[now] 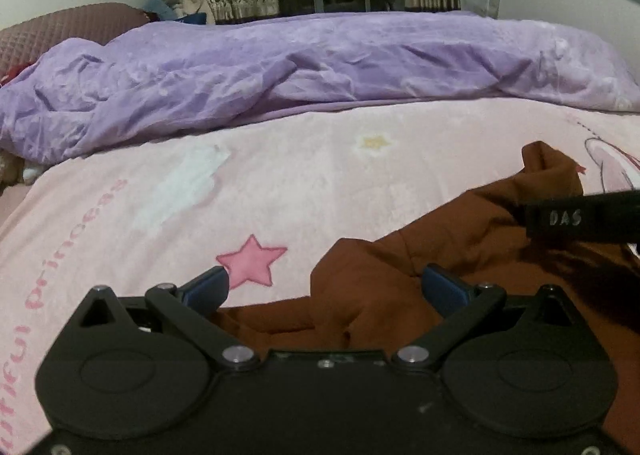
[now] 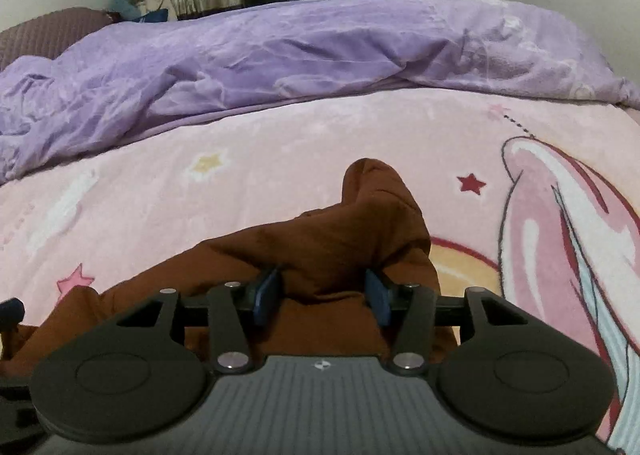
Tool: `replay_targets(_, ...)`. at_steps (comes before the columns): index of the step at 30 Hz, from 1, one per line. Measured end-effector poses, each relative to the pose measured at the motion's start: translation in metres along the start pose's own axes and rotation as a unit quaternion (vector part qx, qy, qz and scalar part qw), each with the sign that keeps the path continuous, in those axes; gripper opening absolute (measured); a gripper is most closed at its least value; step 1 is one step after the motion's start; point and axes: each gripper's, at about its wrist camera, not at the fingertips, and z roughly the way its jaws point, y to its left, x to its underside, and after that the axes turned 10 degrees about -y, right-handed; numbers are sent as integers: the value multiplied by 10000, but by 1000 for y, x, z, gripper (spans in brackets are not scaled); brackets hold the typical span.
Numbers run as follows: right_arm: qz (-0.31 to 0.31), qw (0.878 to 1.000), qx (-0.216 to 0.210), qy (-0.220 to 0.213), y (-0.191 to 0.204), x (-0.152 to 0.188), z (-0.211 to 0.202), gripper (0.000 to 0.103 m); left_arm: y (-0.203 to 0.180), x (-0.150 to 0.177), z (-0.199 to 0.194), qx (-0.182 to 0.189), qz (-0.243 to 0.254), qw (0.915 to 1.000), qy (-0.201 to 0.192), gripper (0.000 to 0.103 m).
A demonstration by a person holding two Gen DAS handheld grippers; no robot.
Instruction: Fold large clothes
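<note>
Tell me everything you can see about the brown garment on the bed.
The brown garment is plain rust-brown cloth, looks thick and soft, without visible print. It lies crumpled, not folded, on the pink blanket, near its front edge. One bunched part stands up in a peak. The right gripper has a fold of it between its blue fingers. The left gripper is open over its other end.

surface: I'm seeing a bed under a pink star-print blanket [image 2: 280, 159] | lying on it: brown garment [image 2: 328, 239], rumpled purple duvet [image 2: 280, 51]
</note>
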Motion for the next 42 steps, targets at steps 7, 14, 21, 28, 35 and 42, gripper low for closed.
replay_targets(7, -90, 9955, -672, -668, -5, -16, -116, 52, 18, -34, -94, -308, 54, 9977, -594, 103)
replay_targets(14, 194, 9898, -1273, -606, -7, 27, -155, 52, 21, 2, -143, 236, -188, 9992, -263, 103)
replay_targets(21, -123, 9963, -682, -517, -9, 52, -141, 48, 30, 49, -121, 286, -532, 9981, 98, 103)
replay_targets(28, 437, 9954, -601, -609, -57, 56, -154, 58, 49, 58, -149, 48, -542, 9985, -11, 103)
replay_targets(35, 277, 9891, -967, -1076, -32, 48, -209, 53, 52, 29, -198, 251, -835, 9957, -313, 103)
replay_targets(42, -260, 9897, -1354, -383, 3, 86, -198, 52, 23, 64, -174, 443, -592, 9969, 260, 103)
